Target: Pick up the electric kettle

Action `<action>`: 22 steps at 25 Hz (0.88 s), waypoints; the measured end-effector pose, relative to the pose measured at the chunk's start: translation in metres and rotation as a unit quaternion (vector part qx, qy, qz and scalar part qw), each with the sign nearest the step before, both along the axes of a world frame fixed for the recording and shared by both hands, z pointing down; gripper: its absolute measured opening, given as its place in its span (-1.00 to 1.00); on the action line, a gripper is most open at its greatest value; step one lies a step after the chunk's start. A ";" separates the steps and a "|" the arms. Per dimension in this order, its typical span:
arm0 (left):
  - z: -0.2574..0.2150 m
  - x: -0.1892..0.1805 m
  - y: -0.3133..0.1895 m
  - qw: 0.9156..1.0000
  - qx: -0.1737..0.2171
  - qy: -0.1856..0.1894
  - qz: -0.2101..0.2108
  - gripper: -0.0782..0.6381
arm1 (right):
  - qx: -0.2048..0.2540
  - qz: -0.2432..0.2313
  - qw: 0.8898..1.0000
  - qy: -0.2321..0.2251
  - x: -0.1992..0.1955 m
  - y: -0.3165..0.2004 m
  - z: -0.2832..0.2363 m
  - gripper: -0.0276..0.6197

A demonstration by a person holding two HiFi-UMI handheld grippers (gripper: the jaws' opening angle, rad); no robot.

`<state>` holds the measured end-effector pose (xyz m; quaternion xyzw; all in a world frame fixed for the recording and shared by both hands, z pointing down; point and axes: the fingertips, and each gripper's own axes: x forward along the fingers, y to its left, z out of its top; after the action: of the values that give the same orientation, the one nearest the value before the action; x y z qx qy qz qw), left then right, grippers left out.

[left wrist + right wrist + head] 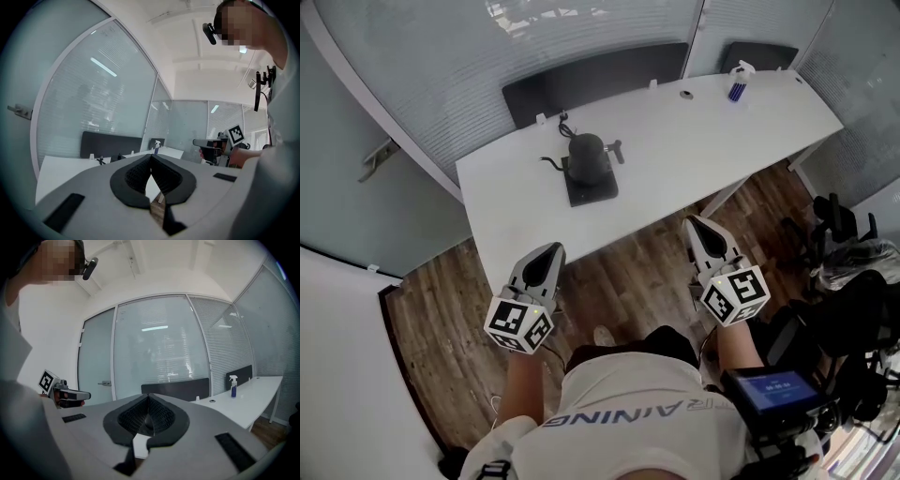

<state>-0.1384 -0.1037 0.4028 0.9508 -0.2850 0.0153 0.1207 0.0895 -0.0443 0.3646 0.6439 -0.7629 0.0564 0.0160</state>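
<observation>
L gripper: approx. 7 o'clock in head view, tips pointing to 1 o'clock, near level. Jaws closed tip-to-tip, nothing between.

R gripper: approx. 4 o'clock, tips pointing to 11 o'clock, near level. Jaws closed, empty.

L forearm and R forearm extend fwd from torso, well apart, converging slightly.

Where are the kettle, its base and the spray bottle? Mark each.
kettle (587,156), head view, dark body.
base (593,191), head view, front strip.
spray bottle (737,90), head view, blue body.
</observation>
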 end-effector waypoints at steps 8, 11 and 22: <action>-0.007 -0.018 -0.019 1.000 -0.001 0.013 -0.016 -0.74 | 0.003 -0.009 1.000 0.004 -0.014 -0.016 -0.007 -0.88; -0.006 -0.020 -0.015 0.999 -0.004 0.020 -0.026 -0.73 | 0.001 -0.020 1.000 0.003 -0.017 -0.018 -0.003 -0.88; -0.014 0.022 -0.064 0.998 -0.004 0.012 -0.063 -0.73 | 0.019 -0.058 0.998 -0.015 0.024 -0.084 -0.003 -0.88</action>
<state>-0.1167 -0.1680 0.3888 0.9306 -0.3427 -0.0026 0.1285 0.1136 -0.1288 0.3617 0.5976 -0.8002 0.0508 -0.0045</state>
